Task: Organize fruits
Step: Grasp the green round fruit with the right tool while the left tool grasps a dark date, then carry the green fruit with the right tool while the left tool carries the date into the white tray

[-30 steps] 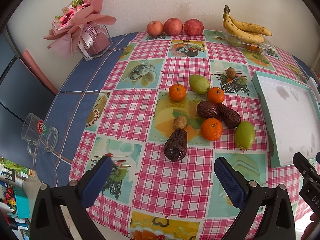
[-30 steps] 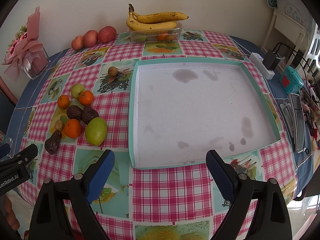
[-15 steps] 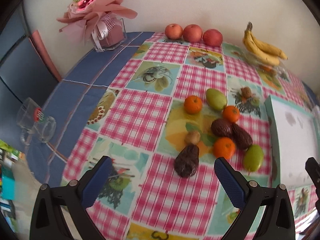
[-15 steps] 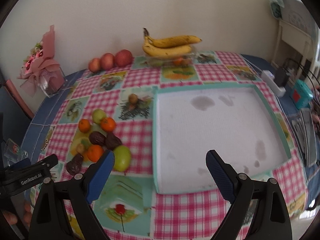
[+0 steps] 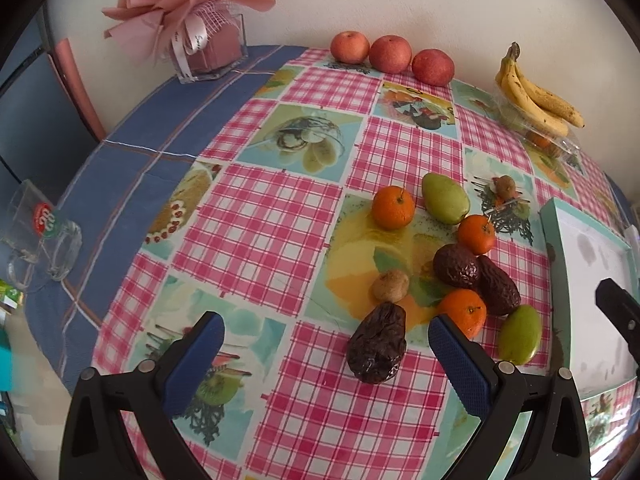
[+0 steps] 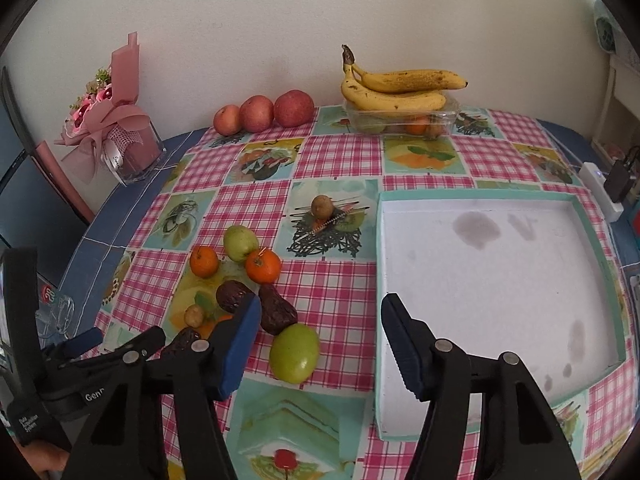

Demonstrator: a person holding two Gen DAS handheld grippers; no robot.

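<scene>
Both grippers' jaws wide apart, seemingly empty, above fruit (image 5: pixel 440 264).

My left tongs (image 5: pixel 324 346) are black plastic with two blue bumpy pads (image 5: pixel 460 364) and round silver screws (image 5: pixel 503 367). My right tongs (image 6: pixel 318 330) look the same, black with blue pads (image 6: pixel 240 348). In the right view, small white letters (image 6: pixel 94 396) show on my left tongs.
</scene>
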